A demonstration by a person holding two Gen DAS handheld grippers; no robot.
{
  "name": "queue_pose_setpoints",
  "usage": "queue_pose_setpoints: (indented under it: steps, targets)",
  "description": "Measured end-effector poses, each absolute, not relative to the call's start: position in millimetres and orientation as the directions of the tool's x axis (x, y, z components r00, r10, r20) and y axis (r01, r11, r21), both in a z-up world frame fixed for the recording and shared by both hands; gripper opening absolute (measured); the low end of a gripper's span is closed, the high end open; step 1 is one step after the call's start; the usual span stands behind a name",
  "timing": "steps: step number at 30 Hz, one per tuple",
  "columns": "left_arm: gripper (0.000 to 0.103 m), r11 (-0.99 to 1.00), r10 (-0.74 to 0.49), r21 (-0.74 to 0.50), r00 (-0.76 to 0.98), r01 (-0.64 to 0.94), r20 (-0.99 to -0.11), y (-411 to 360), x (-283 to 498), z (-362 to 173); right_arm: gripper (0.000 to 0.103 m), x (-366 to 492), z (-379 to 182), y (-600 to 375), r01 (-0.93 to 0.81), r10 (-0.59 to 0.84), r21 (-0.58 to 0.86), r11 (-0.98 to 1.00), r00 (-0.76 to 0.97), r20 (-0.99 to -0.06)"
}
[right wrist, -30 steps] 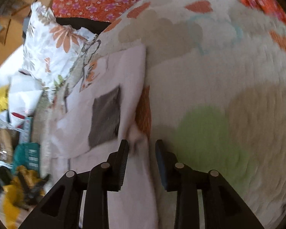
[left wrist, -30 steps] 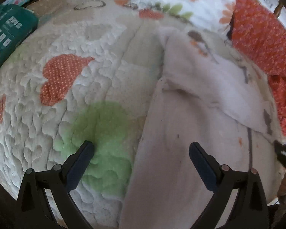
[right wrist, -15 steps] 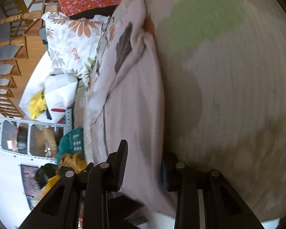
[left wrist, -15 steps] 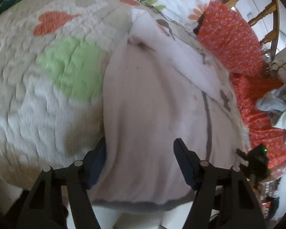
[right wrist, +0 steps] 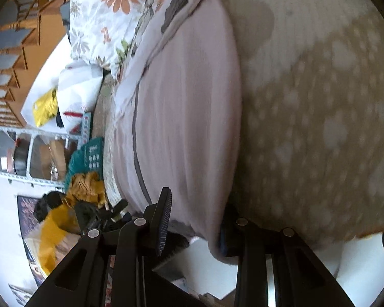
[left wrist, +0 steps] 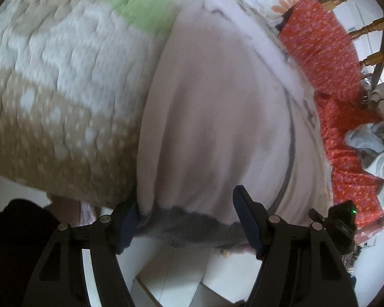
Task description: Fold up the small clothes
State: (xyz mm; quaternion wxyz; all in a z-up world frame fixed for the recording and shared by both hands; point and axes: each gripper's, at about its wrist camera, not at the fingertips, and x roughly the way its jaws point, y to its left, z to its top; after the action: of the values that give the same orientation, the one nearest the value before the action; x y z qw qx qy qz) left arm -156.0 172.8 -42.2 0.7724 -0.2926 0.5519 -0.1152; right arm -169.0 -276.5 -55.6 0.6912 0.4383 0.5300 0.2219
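A pale pink garment [left wrist: 212, 107] with a grey hem [left wrist: 181, 226] and a grey seam line lies lengthwise on the quilted bed; it also shows in the right wrist view [right wrist: 181, 117]. My left gripper [left wrist: 189, 220] is open, its jaws straddling the hem at the bed's near edge. My right gripper [right wrist: 194, 220] is open, with the garment's hem corner hanging between its jaws; the right finger is partly hidden behind the cloth.
The quilt [left wrist: 64, 81] has green, tan and white patches. A red floral cloth [left wrist: 327, 58] and a wooden chair [left wrist: 366, 28] stand to the right. A floral pillow [right wrist: 102, 25], a teal basket [right wrist: 87, 158] and yellow clothes [right wrist: 64, 209] lie beyond the bed. White floor is below.
Both grippers pulled back along the garment to its grey hem at the bed edge. The right gripper's jaws have opened wider around the hem corner.
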Motion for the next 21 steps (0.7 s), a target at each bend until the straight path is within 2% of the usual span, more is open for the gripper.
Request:
queue_pose_setpoints:
  steps: [5, 6, 7, 8, 9, 10, 11, 13, 17, 21]
  targets:
    - [0.069, 0.815, -0.501, -0.558, 0.292, -0.155, -0.814, 159, -159, -55, 0.033, -181, -65, -256, 0.148, 0.774, 0.822, 0.549, 0.281, -0.568]
    - [0.062, 0.814, -0.504, -0.558, 0.282, -0.162, -0.816, 158, -161, -58, 0.033, -182, -66, -252, 0.147, 0.771, 0.816, 0.558, 0.272, -0.576]
    - [0.047, 0.815, -0.502, -0.554, 0.271, -0.17, -0.821, 157, -163, -60, 0.033, -184, -68, -249, 0.144, 0.766, 0.809, 0.57, 0.264, -0.586]
    - [0.039, 0.819, -0.493, -0.544, 0.261, -0.18, -0.83, 157, -164, -62, 0.033, -186, -68, -245, 0.137, 0.755, 0.796, 0.59, 0.255, -0.604]
    - [0.022, 0.819, -0.487, -0.539, 0.256, -0.2, -0.835, 158, -167, -65, 0.033, -187, -68, -241, 0.132, 0.747, 0.787, 0.603, 0.252, -0.615]
    - [0.012, 0.812, -0.49, -0.544, 0.258, -0.213, -0.833, 159, -169, -65, 0.03, -188, -68, -237, 0.124, 0.738, 0.776, 0.618, 0.247, -0.627]
    - [0.012, 0.796, -0.5, -0.559, 0.27, -0.233, -0.823, 162, -172, -64, 0.025, -190, -68, -233, 0.118, 0.726, 0.762, 0.636, 0.242, -0.643]
    - [0.01, 0.78, -0.499, -0.573, 0.303, -0.252, -0.812, 169, -180, -58, 0.006, -192, -67, -229, 0.117, 0.708, 0.743, 0.659, 0.237, -0.666]
    - [0.01, 0.724, -0.534, -0.65, 0.411, -0.229, -0.739, 183, -201, -30, 0.005, -199, -52, -236, 0.105, 0.715, 0.759, 0.642, 0.274, -0.643]
    - [0.01, 0.677, -0.554, -0.707, 0.491, -0.205, -0.672, 196, -214, 0, 0.005, -212, -21, -254, 0.062, 0.745, 0.806, 0.589, 0.347, -0.57]
